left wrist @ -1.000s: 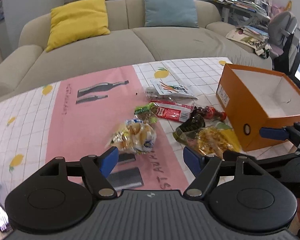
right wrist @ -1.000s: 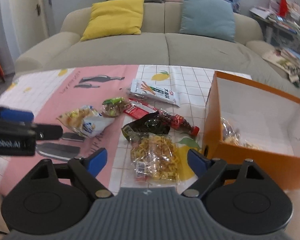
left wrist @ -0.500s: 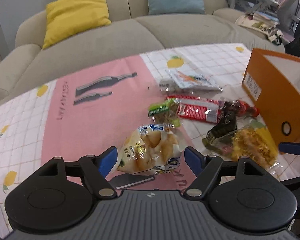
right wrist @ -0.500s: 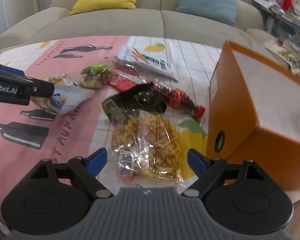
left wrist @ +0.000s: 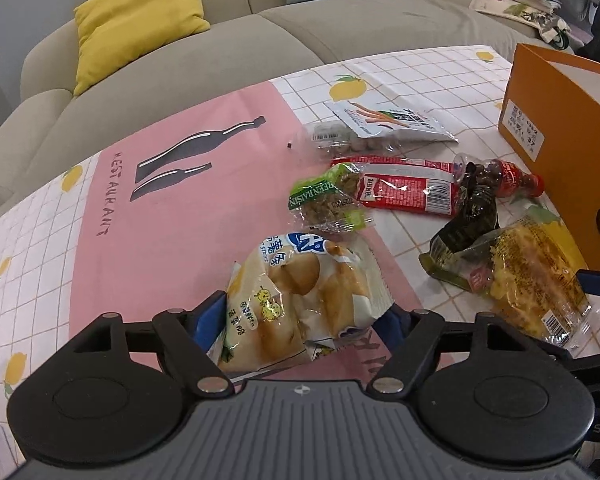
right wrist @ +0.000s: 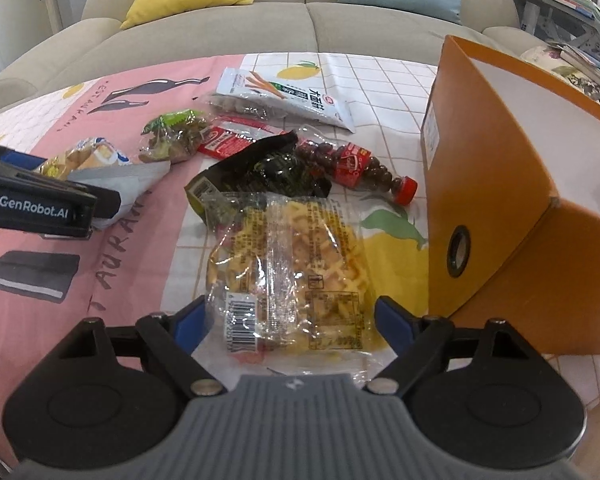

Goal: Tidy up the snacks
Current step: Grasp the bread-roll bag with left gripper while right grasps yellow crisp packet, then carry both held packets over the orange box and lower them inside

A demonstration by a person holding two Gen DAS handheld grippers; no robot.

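My left gripper (left wrist: 304, 320) is open, its blue pads on either side of a pale bag of potato snacks (left wrist: 300, 300); that bag also shows in the right wrist view (right wrist: 100, 160). My right gripper (right wrist: 292, 316) is open around the near end of a clear bag of yellow noodle snacks (right wrist: 296, 264), which also shows in the left wrist view (left wrist: 536, 280). The orange box (right wrist: 500, 208) stands open at the right.
Other snacks lie between: a green raisin bag (left wrist: 328, 200), a red packet (left wrist: 404, 188), a dark green bag (right wrist: 268, 172), a small cola-shaped bottle (right wrist: 360, 168) and a white carrot-print bag (right wrist: 288, 96). A sofa with cushions stands behind the table.
Both grippers have moved forward and down. The left now straddles the potato snack bag; the right now straddles the yellow noodle bag. Both stay open.
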